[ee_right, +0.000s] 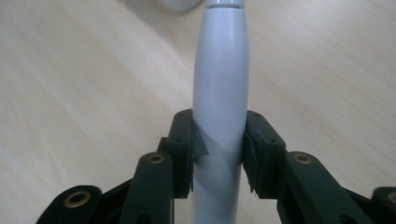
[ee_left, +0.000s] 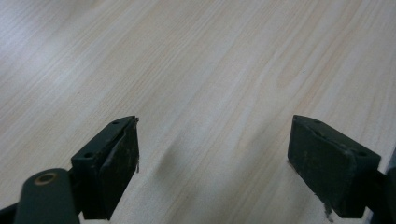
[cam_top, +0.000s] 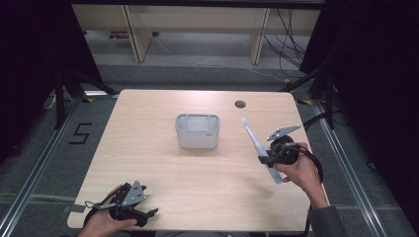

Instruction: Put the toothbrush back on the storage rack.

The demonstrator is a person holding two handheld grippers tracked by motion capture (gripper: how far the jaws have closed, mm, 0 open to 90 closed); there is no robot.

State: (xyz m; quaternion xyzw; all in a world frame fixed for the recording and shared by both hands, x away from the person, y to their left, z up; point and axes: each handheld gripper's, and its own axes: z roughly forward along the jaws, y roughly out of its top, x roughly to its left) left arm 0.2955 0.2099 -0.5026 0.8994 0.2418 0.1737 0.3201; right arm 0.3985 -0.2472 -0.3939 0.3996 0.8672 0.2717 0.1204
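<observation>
One slim white electric toothbrush [cam_top: 260,148] is the thing in hand: a smooth, rounded pale grey-white handle that narrows to a thin neck and a small brush head at its far end. It sits clamped in the right gripper [cam_top: 265,158], whose two black jaws press against opposite sides of the handle, as the right gripper view shows with the handle [ee_right: 219,107] running straight up between the pads. In the high view the toothbrush is lifted off the wooden table [cam_top: 148,148] at its right side, tilted so the head points up and away toward the far left, with the butt of the handle sticking out below the person's right hand [cam_top: 301,170]. A grey rectangular bin [cam_top: 197,131] stands open-topped near the middle of the table, well apart from the brush head, with bare tabletop between them. The left gripper [cam_top: 143,210] rests at the near left edge, its jaws spread apart over bare wood with nothing between them. A small round hole [cam_top: 240,104] marks the far edge of the table.
</observation>
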